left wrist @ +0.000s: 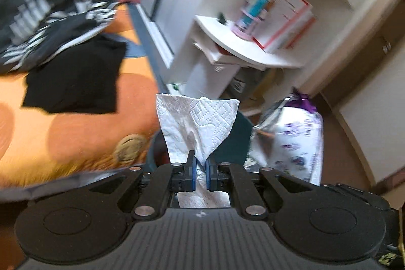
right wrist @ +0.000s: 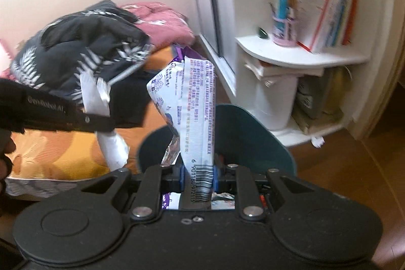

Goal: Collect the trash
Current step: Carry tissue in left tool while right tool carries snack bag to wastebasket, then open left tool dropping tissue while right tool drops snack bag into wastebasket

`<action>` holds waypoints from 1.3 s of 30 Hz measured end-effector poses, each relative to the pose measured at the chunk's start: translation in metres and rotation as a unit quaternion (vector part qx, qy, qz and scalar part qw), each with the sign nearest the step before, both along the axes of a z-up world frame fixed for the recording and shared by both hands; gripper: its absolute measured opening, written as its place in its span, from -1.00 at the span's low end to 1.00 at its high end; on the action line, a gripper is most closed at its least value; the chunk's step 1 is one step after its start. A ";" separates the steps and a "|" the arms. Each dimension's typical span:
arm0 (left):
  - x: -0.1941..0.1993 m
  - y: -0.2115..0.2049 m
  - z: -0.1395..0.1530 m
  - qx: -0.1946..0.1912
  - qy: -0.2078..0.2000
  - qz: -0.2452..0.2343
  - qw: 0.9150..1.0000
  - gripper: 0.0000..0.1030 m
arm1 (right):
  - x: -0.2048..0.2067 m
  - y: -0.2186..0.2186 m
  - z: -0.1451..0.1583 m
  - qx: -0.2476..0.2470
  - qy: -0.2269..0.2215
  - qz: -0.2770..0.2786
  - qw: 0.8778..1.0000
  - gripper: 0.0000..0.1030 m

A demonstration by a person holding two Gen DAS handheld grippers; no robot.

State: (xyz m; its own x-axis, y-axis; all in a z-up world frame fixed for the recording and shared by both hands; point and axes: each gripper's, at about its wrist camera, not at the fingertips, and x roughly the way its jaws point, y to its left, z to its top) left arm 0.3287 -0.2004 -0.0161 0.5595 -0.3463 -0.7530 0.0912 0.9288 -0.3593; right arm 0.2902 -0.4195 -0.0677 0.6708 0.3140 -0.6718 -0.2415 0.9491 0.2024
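Left tool (left wrist: 200,167) pinching tissue (left wrist: 200,118); right tool (right wrist: 198,175) pinching barcoded wrapper (right wrist: 195,103).

The paper towel (left wrist: 200,123) is soft white paper with an embossed diamond pattern, matt and creased. The snack bag (right wrist: 195,103) is thin glossy plastic film, printed white and purple, with a silvery foil inside that shows in the left wrist view. Both grippers are matt black plastic with bright metal pins and blue rubbery pads on the fingers (left wrist: 194,168). The bedspread (left wrist: 76,133) is orange woven cloth. The shelf (right wrist: 303,55) is smooth white board. The bin (right wrist: 253,133) looks like matt teal plastic.
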 end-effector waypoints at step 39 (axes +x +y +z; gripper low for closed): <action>0.057 -0.072 -0.104 0.100 0.113 -0.076 0.986 0.03 | 0.021 -0.005 -0.068 -0.026 0.098 -0.025 0.995 -0.18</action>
